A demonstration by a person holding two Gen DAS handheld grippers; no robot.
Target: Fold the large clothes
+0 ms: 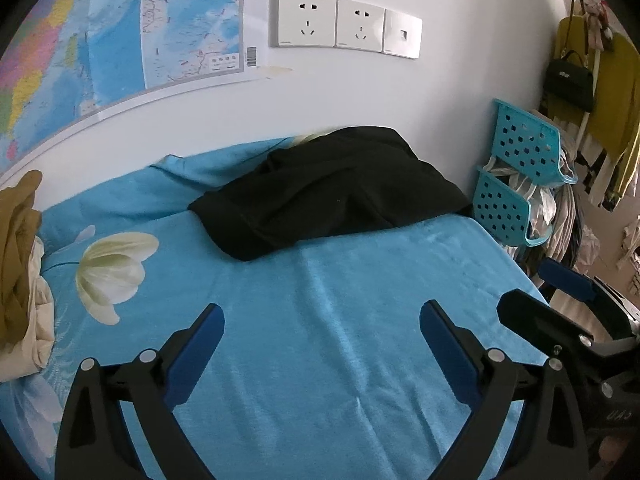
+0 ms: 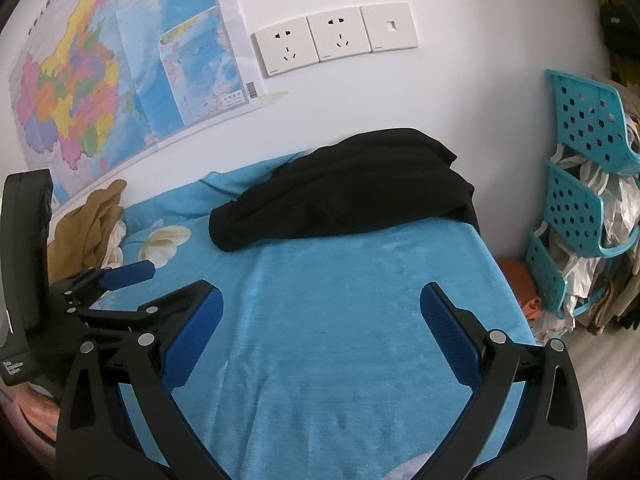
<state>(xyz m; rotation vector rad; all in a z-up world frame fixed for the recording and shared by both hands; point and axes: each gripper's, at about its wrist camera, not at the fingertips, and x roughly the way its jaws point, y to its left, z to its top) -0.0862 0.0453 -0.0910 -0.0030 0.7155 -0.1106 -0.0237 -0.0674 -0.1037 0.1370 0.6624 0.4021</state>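
A black garment lies folded in a thick bundle at the far side of the blue floral blanket, against the wall; in the right wrist view the black garment sits at the same far edge of the blanket. My left gripper hovers open over bare blanket, well short of the garment, with nothing between its fingers. My right gripper is also open and holds nothing. The right gripper's fingers show at the right edge of the left view.
A heap of tan and cream clothes lies at the left of the blanket. Teal perforated baskets with bags stand at the right by the wall. A map and sockets are on the wall. Hanging clothes fill the far right.
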